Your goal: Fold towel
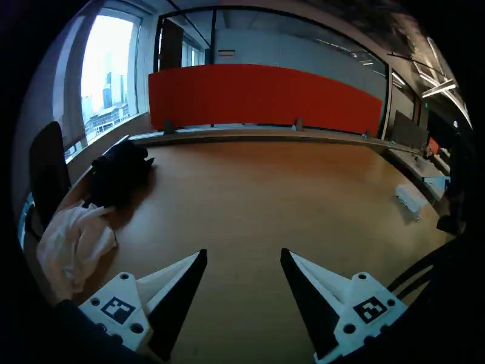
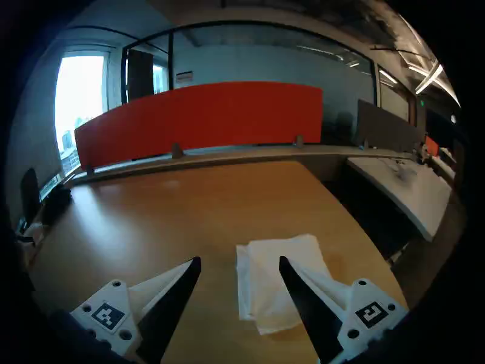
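White towel (image 2: pixel 264 279) lies on the wooden surface (image 2: pixel 182 212) in the right gripper view, doubled into a compact layered rectangle just ahead of the right tongs (image 2: pixel 239 259). These stand wide apart and hold nothing. The left tongs (image 1: pixel 244 251) are equally wide and empty, hovering over bare wood. A crumpled pale cloth (image 1: pixel 73 242) sits at the surface's far left edge beside a dark bundle (image 1: pixel 118 170). The folding looks essentially done, with at most a final tidy left.
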